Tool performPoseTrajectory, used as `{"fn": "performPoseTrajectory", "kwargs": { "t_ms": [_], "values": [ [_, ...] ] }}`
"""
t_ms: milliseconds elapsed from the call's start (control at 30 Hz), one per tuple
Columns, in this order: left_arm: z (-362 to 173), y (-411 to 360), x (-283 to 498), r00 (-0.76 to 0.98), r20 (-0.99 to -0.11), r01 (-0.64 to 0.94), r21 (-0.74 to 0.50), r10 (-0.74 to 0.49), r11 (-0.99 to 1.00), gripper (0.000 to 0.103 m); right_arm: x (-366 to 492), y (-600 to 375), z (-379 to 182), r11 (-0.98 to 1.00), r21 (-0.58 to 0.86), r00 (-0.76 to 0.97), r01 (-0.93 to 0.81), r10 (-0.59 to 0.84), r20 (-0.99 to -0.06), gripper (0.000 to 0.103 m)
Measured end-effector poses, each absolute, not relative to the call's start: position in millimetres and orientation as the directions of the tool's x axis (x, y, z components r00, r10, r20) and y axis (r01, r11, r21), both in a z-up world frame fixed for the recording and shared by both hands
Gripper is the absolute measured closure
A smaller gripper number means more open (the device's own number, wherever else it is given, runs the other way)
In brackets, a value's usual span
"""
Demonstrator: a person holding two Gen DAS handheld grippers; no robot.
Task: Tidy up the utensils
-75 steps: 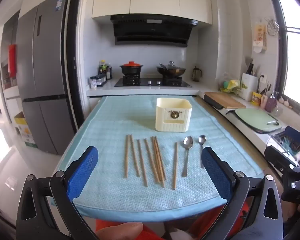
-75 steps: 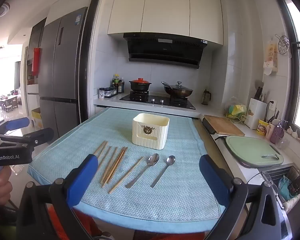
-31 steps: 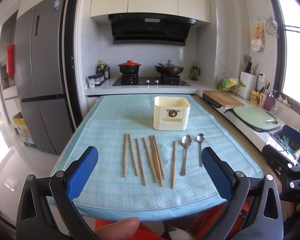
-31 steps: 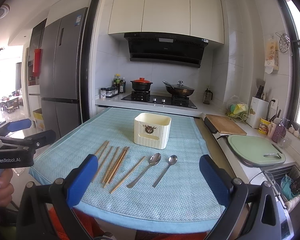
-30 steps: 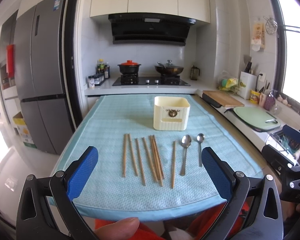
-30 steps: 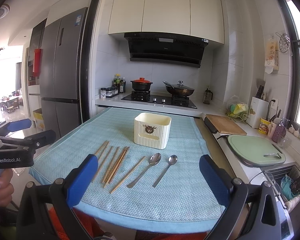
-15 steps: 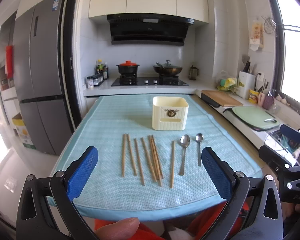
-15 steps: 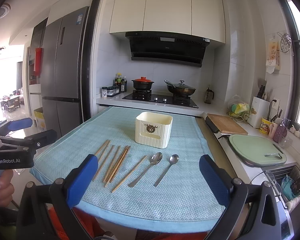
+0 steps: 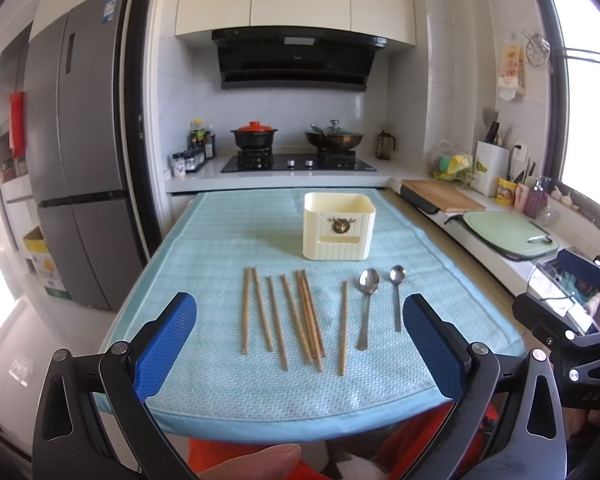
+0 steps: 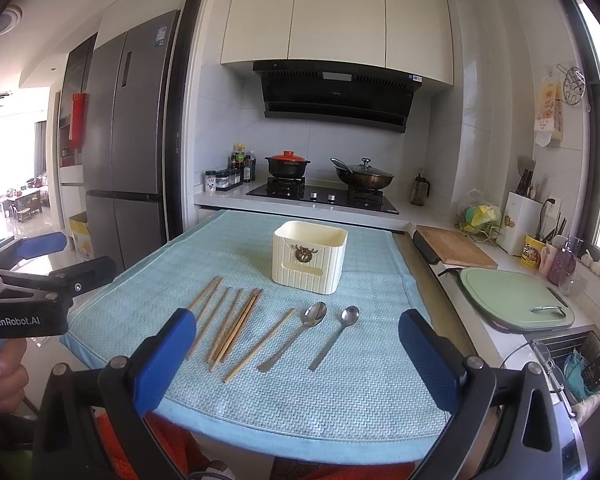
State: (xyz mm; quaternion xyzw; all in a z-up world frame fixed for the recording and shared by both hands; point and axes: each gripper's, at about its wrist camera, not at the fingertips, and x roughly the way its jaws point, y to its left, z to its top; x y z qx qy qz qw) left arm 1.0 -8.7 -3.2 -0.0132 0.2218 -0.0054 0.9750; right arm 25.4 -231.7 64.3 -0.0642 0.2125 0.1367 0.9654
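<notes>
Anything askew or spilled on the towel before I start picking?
Nothing spilled or damaged. The chopsticks lie loose and unevenly fanned, a few bunched and touching, beside two spoons. The cream holder stands upright.

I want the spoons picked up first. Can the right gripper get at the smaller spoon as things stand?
Probably yes. The right gripper is open and empty, the smaller spoon lies apart from the bigger spoon on the cloth, and nothing stands between.

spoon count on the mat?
2. Larger spoon lies right of the lone chopstick; smaller spoon lies just right of it. Both are on the blue mat, in front of the cream holder. The holder's inside isn't visible, so more could be hidden.
</notes>
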Motion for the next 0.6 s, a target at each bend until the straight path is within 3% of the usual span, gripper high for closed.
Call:
{"fn": "performPoseTrajectory", "kwargs": {
  "t_ms": [600],
  "values": [
    [-5.2,-8.4,1.4,0.897,-0.442,0.007,-0.035,-0.022,0.999,0.000,26.0,-231.9,64.4,0.954,-0.065,0.871,-0.292,0.238,-0.429,0.000]
  ]
}}
